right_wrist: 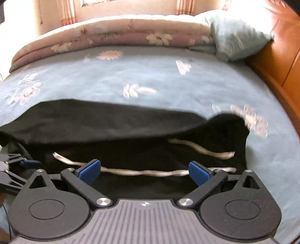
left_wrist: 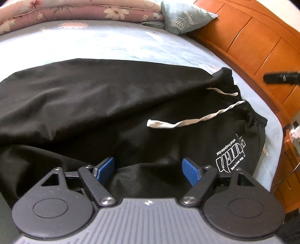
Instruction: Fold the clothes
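Trousers (left_wrist: pixel 116 105) cut off at left edge; right view blurred; both tools (left_wrist: pixel 148 169) (right_wrist: pixel 144 171) wide, empty.

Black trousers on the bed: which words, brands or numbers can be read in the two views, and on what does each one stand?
White print on the black trousers, near the waistband: it stands upside down in the left wrist view; the large outlined word and the small lines beside it are too distorted to read surely.
Blue pillow: only white drawings, no words readable.
Right wrist view: no text visible.
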### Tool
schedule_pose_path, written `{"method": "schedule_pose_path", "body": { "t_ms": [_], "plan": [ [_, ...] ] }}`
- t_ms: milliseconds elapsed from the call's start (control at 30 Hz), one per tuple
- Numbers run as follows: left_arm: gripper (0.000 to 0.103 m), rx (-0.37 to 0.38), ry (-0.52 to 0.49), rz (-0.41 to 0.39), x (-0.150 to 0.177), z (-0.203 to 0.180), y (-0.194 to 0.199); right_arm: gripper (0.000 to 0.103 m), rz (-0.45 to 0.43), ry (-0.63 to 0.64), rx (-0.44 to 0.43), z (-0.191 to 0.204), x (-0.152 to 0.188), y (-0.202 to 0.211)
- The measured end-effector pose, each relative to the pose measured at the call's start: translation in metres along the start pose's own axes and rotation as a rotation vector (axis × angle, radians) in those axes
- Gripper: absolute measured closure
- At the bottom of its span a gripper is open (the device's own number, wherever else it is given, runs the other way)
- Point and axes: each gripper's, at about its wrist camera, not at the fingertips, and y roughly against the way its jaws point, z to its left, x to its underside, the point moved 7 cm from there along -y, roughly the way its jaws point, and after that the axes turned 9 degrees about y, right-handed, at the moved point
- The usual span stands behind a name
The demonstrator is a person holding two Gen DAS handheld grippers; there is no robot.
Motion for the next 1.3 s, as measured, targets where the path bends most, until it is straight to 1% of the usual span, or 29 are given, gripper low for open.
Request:
{"method": "schedule_pose_path", "body": {
  "t_ms": [33, 100, 133, 200, 267, 300, 333, 367, 500, 533, 633, 700, 833, 900, 933, 1000, 1033, 1067, 1167, 1300],
  "plan": [
    [0.023, 0.004, 0.007, -0.004, 0.0, 0.0, 0.0, 0.001, -0.007, 0.023, 0.016, 0.003, -0.008, 0.005],
    [0.023, 0.003, 0.034, -0.014, -0.001, 0.002, 0.003, 0.001, -0.04, 0.115, 0.048, 0.011, -0.021, 0.014],
    [0.023, 0.002, 0.047, -0.019, -0.001, 0.002, 0.004, 0.003, -0.058, 0.165, 0.064, 0.015, -0.027, 0.019],
    [0.023, -0.014, 0.064, -0.025, -0.002, 0.003, 0.008, 0.011, -0.07, 0.281, 0.08, 0.027, -0.036, 0.02],
    [0.023, -0.039, 0.073, -0.031, -0.004, 0.002, 0.014, 0.02, -0.07, 0.393, 0.072, 0.038, -0.041, 0.013],
    [0.023, -0.051, 0.072, -0.035, -0.005, 0.0, 0.017, 0.022, -0.07, 0.444, 0.062, 0.043, -0.044, 0.006],
    [0.023, -0.058, 0.065, -0.043, -0.006, -0.003, 0.021, 0.028, -0.068, 0.485, 0.045, 0.047, -0.045, -0.001],
    [0.023, -0.063, 0.059, -0.052, -0.007, -0.006, 0.025, 0.03, -0.065, 0.522, 0.026, 0.051, -0.045, -0.008],
    [0.023, -0.047, 0.058, -0.081, -0.009, -0.019, 0.036, 0.03, -0.052, 0.671, -0.052, 0.068, -0.045, -0.038],
    [0.023, -0.055, 0.062, -0.084, -0.009, -0.021, 0.036, 0.03, -0.049, 0.709, -0.072, 0.072, -0.045, -0.046],
    [0.023, -0.115, 0.08, -0.082, -0.008, -0.026, 0.032, 0.031, -0.039, 0.82, -0.132, 0.084, -0.044, -0.068],
    [0.023, -0.155, 0.102, -0.071, -0.005, -0.029, 0.028, 0.037, -0.031, 0.898, -0.169, 0.088, -0.041, -0.084],
    [0.023, -0.207, 0.123, -0.055, 0.001, -0.035, 0.023, 0.052, -0.021, 1.029, -0.244, 0.092, -0.031, -0.111],
    [0.023, -0.247, 0.142, -0.056, 0.002, -0.037, 0.02, 0.053, -0.016, 1.094, -0.282, 0.094, -0.025, -0.124],
    [0.023, -0.26, 0.155, -0.058, 0.002, -0.038, 0.019, 0.054, -0.016, 1.118, -0.295, 0.094, -0.023, -0.129],
    [0.023, -0.291, 0.176, -0.061, 0.003, -0.04, 0.017, 0.063, -0.016, 1.16, -0.319, 0.093, -0.017, -0.138],
    [0.023, -0.307, 0.185, -0.062, 0.002, -0.04, 0.016, 0.081, -0.017, 1.18, -0.331, 0.093, -0.014, -0.143],
    [0.023, -0.324, 0.193, -0.063, 0.002, -0.041, 0.016, 0.089, -0.019, 1.188, -0.336, 0.092, -0.014, -0.145],
    [0.023, -0.356, 0.217, -0.059, 0.001, -0.044, 0.014, 0.092, -0.047, 1.158, -0.384, 0.086, -0.023, -0.14],
    [0.023, -0.392, 0.229, -0.053, -0.001, -0.048, 0.014, 0.094, -0.102, 1.094, -0.396, 0.069, -0.052, -0.141]
  ]
}}
